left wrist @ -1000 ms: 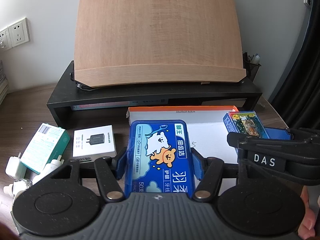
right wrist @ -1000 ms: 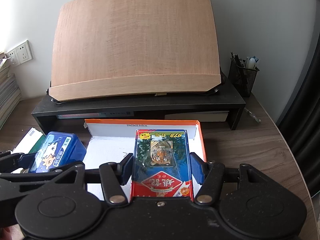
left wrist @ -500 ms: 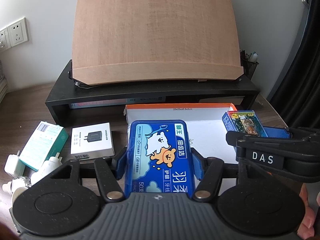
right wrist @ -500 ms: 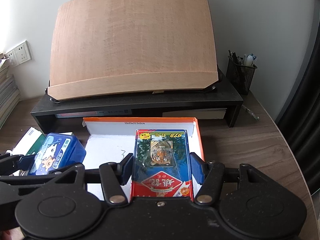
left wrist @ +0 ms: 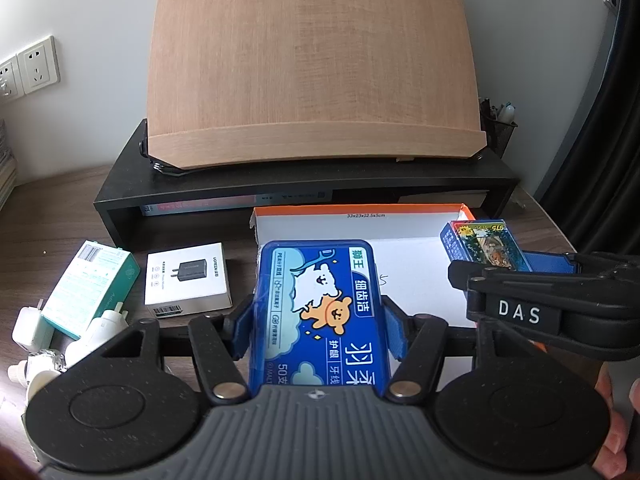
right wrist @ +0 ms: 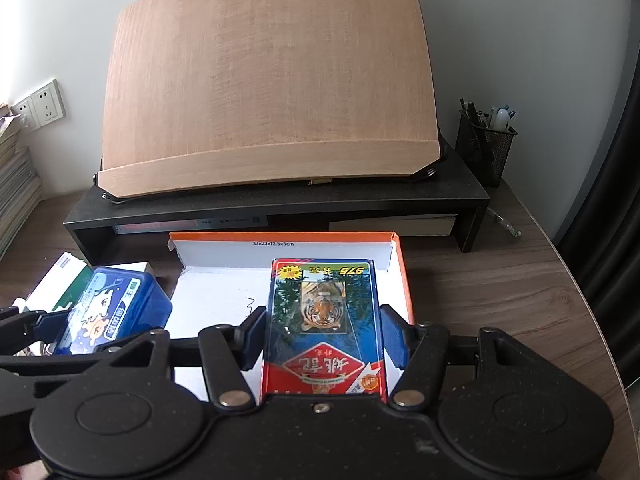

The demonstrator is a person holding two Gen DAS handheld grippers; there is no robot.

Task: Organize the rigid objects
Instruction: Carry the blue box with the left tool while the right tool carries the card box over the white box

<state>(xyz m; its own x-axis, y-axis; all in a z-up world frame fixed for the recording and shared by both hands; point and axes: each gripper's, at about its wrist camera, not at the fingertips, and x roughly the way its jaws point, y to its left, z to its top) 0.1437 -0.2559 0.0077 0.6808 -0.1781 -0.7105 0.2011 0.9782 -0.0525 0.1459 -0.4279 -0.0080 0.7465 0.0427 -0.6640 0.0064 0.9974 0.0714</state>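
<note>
My left gripper (left wrist: 320, 320) is shut on a blue floss-pick box (left wrist: 320, 312) with a cartoon bear, held over the near left part of a shallow white carton with an orange rim (left wrist: 360, 211). My right gripper (right wrist: 324, 332) is shut on a tiger-print card pack (right wrist: 324, 320), held over the right part of the same carton (right wrist: 280, 237). Each gripper shows in the other's view: the card pack (left wrist: 486, 246) at right, the blue box (right wrist: 108, 312) at left.
On the wooden desk left of the carton lie a white charger box (left wrist: 187, 278), a green-white carton (left wrist: 90, 288) and white plug adapters (left wrist: 28, 326). Behind stands a black monitor riser (left wrist: 304, 178) with a wooden board (left wrist: 312, 64). A mesh pen cup (right wrist: 484, 144) stands at the right.
</note>
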